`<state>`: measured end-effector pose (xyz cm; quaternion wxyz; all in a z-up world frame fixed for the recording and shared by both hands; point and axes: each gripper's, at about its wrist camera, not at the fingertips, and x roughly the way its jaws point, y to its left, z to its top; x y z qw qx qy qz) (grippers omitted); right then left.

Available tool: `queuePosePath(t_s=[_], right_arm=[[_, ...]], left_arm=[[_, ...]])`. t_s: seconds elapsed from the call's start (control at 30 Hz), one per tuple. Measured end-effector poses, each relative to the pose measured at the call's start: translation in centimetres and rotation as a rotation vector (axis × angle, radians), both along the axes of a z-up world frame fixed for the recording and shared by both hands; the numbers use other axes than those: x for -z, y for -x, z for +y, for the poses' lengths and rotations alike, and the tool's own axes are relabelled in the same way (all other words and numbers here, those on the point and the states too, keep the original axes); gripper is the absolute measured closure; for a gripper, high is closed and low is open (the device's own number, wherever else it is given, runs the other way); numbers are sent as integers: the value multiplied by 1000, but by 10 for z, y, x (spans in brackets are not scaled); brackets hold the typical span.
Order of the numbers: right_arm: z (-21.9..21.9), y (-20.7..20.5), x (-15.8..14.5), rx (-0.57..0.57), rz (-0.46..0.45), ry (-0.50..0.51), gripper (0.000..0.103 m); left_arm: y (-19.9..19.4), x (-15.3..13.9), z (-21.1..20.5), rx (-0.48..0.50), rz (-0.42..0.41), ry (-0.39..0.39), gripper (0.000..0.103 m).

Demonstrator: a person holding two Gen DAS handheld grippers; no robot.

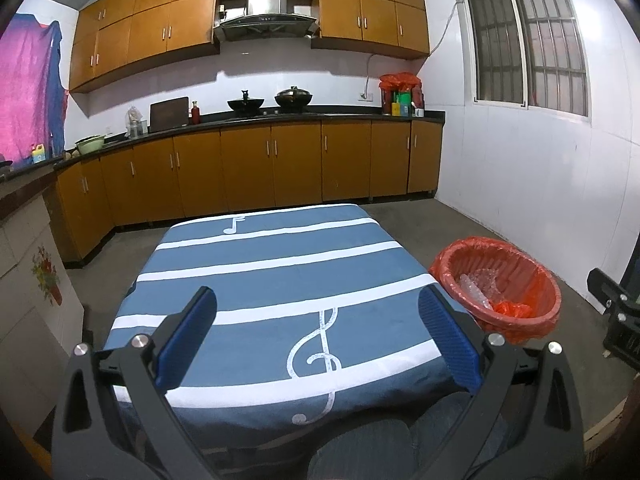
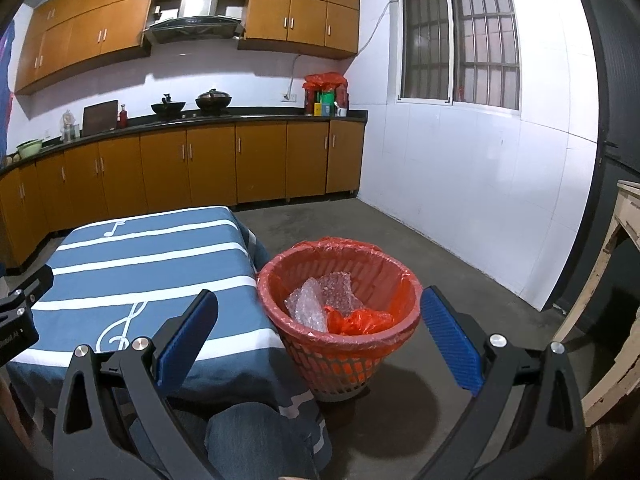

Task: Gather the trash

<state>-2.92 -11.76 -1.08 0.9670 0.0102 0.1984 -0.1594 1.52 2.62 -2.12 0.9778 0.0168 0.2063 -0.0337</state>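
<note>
A red mesh waste basket (image 2: pixel 340 364) lined with a red plastic bag stands on the floor at the table's right side; it also shows in the left wrist view as the basket (image 1: pixel 516 320). Inside lie crumpled bubble wrap (image 2: pixel 308 304) and a red plastic bag scrap (image 2: pixel 358 320). My right gripper (image 2: pixel 318 312) hangs open just in front of the basket, nothing between its blue pads. My left gripper (image 1: pixel 316 308) is open over the near part of the table (image 1: pixel 260 264), holding nothing. The cloth's blue and white striped top shows no loose items.
Wooden kitchen cabinets (image 1: pixel 248 168) with a black counter run along the far wall, woks on the stove. A white tiled wall (image 2: pixel 472 184) with a barred window is to the right. A pale wooden frame (image 2: pixel 612 280) stands far right. A person's knees (image 2: pixel 256 436) are under the grippers.
</note>
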Motion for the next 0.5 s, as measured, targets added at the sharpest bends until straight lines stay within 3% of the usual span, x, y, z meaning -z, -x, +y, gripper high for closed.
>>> queuePosePath(t_s=[0.5], right_arm=[[6, 9, 3, -10, 8, -20, 3]], left_arm=[[15, -1, -1, -8, -22, -8, 4]])
